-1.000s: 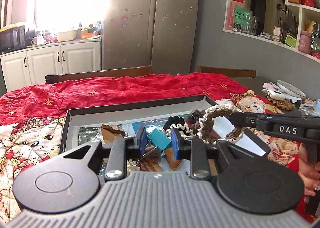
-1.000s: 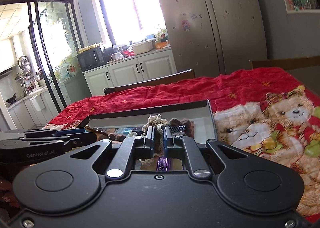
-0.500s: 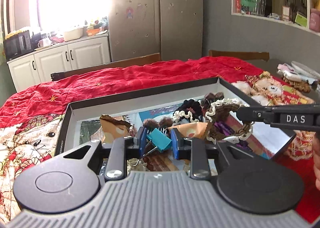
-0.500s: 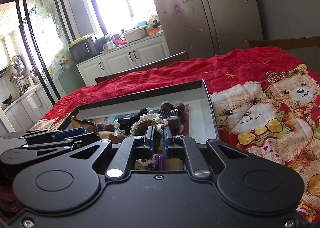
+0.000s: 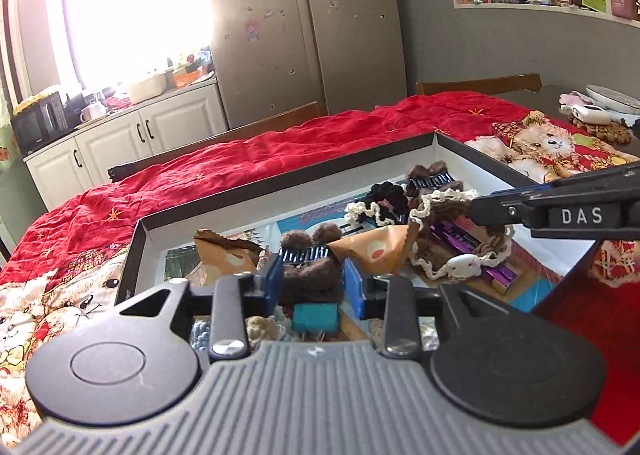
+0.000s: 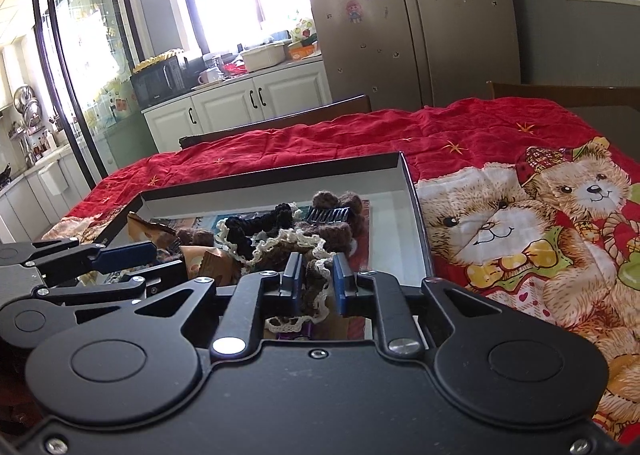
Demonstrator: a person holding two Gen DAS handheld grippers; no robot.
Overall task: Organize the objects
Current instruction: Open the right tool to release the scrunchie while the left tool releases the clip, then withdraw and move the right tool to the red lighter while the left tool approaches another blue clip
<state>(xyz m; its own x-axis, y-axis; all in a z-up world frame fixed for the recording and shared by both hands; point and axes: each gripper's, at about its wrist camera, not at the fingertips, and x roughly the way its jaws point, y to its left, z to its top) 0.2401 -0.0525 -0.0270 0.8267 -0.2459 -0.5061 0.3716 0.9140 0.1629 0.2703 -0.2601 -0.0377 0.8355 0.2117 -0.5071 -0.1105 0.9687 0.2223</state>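
Note:
A shallow black box (image 5: pixel 280 191) (image 6: pixel 416 215) on the red bear-print cloth holds hair clips, scrunchies and snack packets. My left gripper (image 5: pixel 312 283) is open over the box's near edge; a teal binder clip (image 5: pixel 314 317) lies loose below its jaws, with a brown fuzzy hair clip (image 5: pixel 310 267) between them. My right gripper (image 6: pixel 316 279) is open, its jaws on either side of a brown scrunchie with cream lace (image 6: pixel 308 255) (image 5: pixel 452 243) that rests in the box. A black scrunchie (image 6: pixel 256 227) and a second brown clip (image 6: pixel 336 211) lie behind.
Orange snack packets (image 5: pixel 372 251) and a purple wrapper (image 5: pixel 472 243) lie in the box. A plate and small items (image 5: pixel 596 111) sit at the table's far right. Wooden chair backs (image 6: pixel 280 119) stand behind the table.
Both grippers opened and lowered toward the box. The teal binder clip left the left jaws and dropped. The scrunchie left the right jaws and settled in the box.

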